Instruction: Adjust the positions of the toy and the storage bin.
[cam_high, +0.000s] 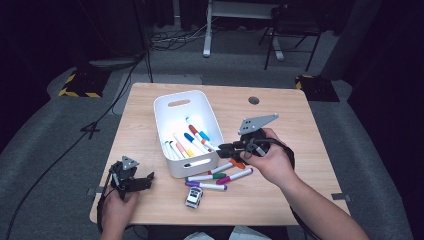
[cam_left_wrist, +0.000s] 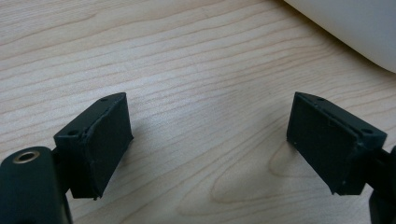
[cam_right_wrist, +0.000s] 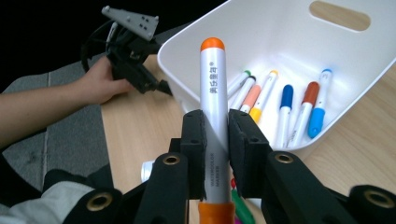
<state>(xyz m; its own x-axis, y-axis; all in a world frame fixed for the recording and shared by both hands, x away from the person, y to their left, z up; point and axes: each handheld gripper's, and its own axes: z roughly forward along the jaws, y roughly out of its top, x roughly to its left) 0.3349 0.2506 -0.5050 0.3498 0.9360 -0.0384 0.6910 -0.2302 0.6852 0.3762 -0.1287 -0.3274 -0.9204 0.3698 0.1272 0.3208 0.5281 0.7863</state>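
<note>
Right hand-held gripper (cam_right_wrist: 215, 140): clamped tight on the orange-capped marker (cam_right_wrist: 213, 107), pads pressing its silver barrel from both sides.
Orange-capped marker: lifted off the counter (cam_high: 280, 200), cap end pointing toward the white bin (cam_high: 165, 107), just at the bin's near right corner in the high view.
Left hand-held gripper (cam_left_wrist: 208, 144): jaws spread wide, nothing between them, bare wood below; it sits at the counter's near left corner, well apart from the bin.
White bin: middle of the counter, already carrying several markers in blue, red, orange, yellow and green.
Loose markers (cam_high: 220, 177): green, purple and pink ones lying on the counter just in front of the bin.
Toy car (cam_high: 194, 197): near the front edge, just beside the loose markers.
</note>
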